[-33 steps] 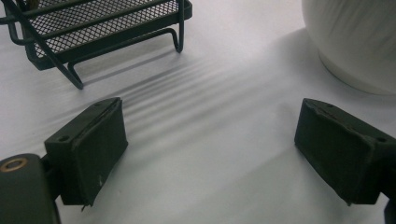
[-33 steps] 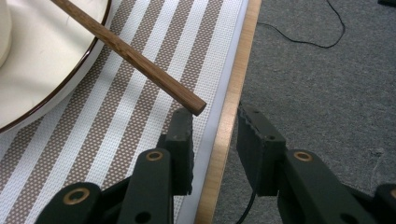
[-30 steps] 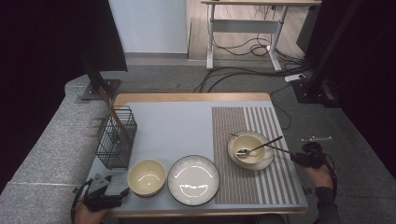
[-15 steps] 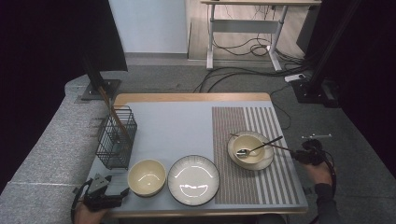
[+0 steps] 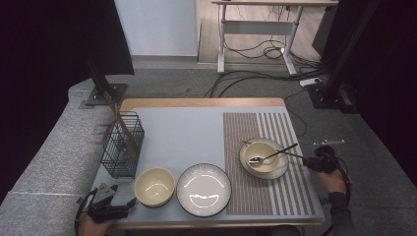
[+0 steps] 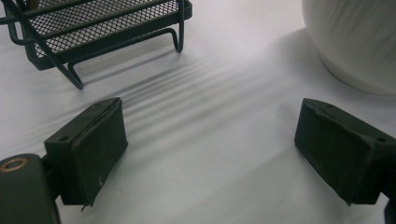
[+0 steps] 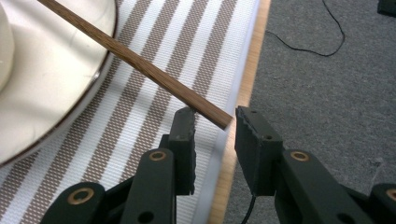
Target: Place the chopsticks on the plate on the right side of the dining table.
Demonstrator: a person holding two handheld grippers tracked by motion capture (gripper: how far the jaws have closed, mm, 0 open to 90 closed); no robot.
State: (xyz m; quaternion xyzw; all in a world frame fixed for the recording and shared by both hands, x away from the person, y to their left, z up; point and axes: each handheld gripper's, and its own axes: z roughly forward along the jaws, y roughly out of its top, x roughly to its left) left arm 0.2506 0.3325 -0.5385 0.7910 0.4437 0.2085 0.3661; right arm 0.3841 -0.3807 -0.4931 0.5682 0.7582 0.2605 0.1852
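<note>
Beside the striped mat (image 5: pixel 265 187): plate (image 5: pixel 203 190), cream bowl (image 5: pixel 155 187), wire basket (image 5: pixel 122 145). Right hand-held gripper (image 7: pixel 215 122) at bench (image 5: pixel 196 129) edge, pinching chopstick (image 7: pixel 135 61) end. Left hand-held gripper (image 6: pixel 210 144) low, gaping, empty.

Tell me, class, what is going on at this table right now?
A person works at a table with a gripper in each hand. The right gripper has the end of a wooden chopstick between its jaws at the table's right edge; whether the jaws press on it is unclear. The chopstick's far end lies across the small bowl on a plate, beside a spoon. The left gripper rests open near the cream bowl and wire basket.
</note>
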